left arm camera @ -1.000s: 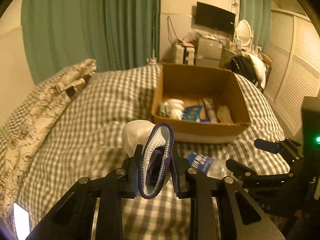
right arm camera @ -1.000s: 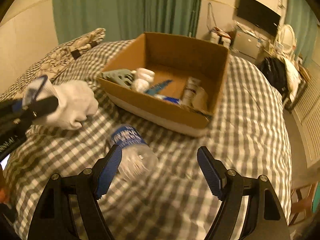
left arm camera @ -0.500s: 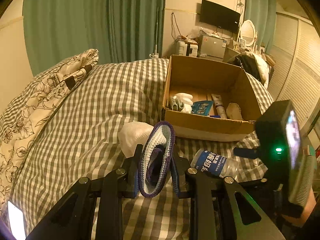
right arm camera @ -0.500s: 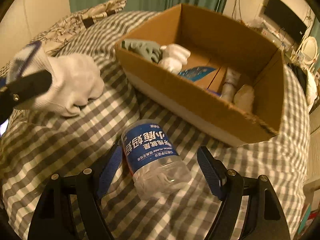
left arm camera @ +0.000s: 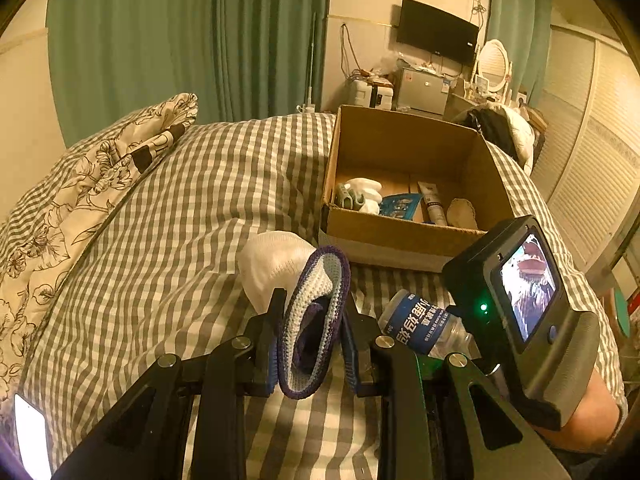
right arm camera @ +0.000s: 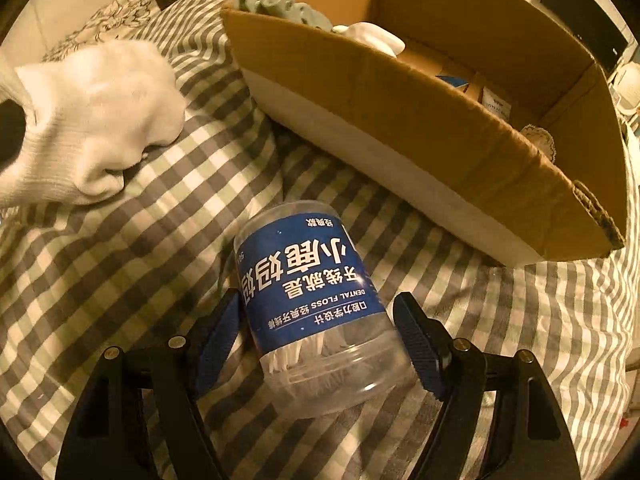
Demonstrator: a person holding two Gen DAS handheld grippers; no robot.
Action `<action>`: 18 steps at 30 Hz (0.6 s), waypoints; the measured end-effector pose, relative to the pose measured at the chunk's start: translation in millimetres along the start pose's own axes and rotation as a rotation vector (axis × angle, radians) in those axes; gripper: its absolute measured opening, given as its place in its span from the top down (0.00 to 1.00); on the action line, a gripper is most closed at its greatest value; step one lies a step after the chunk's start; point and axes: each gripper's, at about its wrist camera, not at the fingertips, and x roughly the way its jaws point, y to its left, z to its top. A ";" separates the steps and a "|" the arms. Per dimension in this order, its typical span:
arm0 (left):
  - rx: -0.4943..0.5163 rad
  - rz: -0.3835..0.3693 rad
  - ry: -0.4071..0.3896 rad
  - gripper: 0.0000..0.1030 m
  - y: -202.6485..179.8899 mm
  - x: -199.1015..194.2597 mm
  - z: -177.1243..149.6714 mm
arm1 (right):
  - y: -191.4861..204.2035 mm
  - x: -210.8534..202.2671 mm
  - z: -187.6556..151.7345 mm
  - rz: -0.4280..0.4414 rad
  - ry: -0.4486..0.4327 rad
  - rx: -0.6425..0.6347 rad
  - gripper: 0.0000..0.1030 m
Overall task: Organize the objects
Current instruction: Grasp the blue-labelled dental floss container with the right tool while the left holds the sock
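Note:
My left gripper [left arm camera: 314, 322] is shut on the blue-trimmed cuff of a white sock [left arm camera: 310, 312]; the sock's white toe [right arm camera: 92, 116] rests on the checked bedspread [left arm camera: 168, 224]. A clear dental floss jar [right arm camera: 316, 304] with a blue label lies on its side on the bedspread, also in the left wrist view [left arm camera: 420, 326]. My right gripper [right arm camera: 320, 336] is open with the jar between its fingers, which stand close to its sides. An open cardboard box [right arm camera: 420, 128] lies just beyond, also in the left wrist view [left arm camera: 404, 236].
The box holds a grey-green item [left arm camera: 350, 198], a white bundle [left arm camera: 366, 188], a blue packet [left arm camera: 400, 204], a tube [left arm camera: 432, 204] and a pale pad [left arm camera: 462, 212]. A floral pillow [left arm camera: 100, 184] lies left. Green curtains, furniture and a TV stand beyond the bed.
My right gripper has moved forward and down until the jar sits between its open fingers. My left gripper has kept its hold on the sock and barely moved.

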 end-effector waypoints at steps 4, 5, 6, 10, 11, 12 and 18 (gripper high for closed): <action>0.004 -0.003 0.000 0.76 -1.4 -8.4 -2.3 | 1.8 -9.8 -7.3 -0.019 -0.025 0.014 0.31; 0.004 -0.004 -0.001 0.76 -1.7 -10.6 -3.1 | 1.3 -13.6 -9.0 -0.015 -0.034 0.023 0.31; 0.004 -0.006 -0.003 0.76 -1.8 -13.3 -3.7 | 0.5 -19.9 -11.6 -0.012 -0.051 0.034 0.31; 0.007 -0.012 -0.007 0.76 -5.1 -23.4 -4.7 | -3.1 -56.2 -23.1 -0.025 -0.144 0.072 0.34; 0.010 -0.015 -0.009 0.76 -6.3 -26.1 -4.6 | -2.9 -65.3 -25.3 -0.024 -0.161 0.079 0.34; 0.015 -0.018 -0.014 0.76 -8.8 -30.1 -4.5 | -4.6 -75.6 -28.1 -0.024 -0.181 0.087 0.34; 0.043 -0.040 -0.055 0.76 -23.9 -54.4 2.5 | -12.6 -130.3 -32.7 -0.048 -0.269 0.108 0.35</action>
